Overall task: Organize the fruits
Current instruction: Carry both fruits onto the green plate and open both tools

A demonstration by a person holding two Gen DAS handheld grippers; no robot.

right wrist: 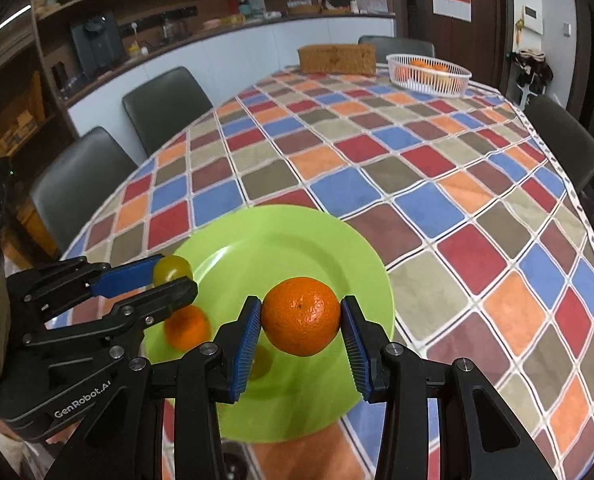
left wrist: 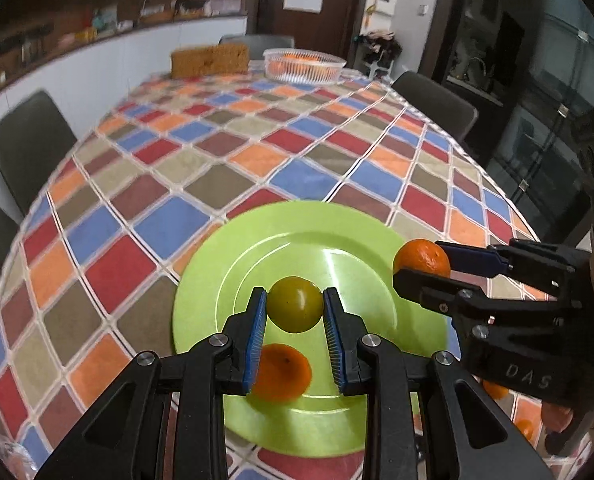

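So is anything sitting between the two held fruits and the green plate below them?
Nothing blocks the way. The orange mandarin and greenish fruit hang over the green plate; one mandarin already on the plate occupies its near part.

We hold both grippers tilted downward, side by side above the near edge of the table. Our left gripper (left wrist: pixel 295 310) has its blue pads pressed on a small yellow-green fruit (left wrist: pixel 294 304); our right gripper (right wrist: pixel 301 316) is clamped on an orange (right wrist: pixel 300 315).
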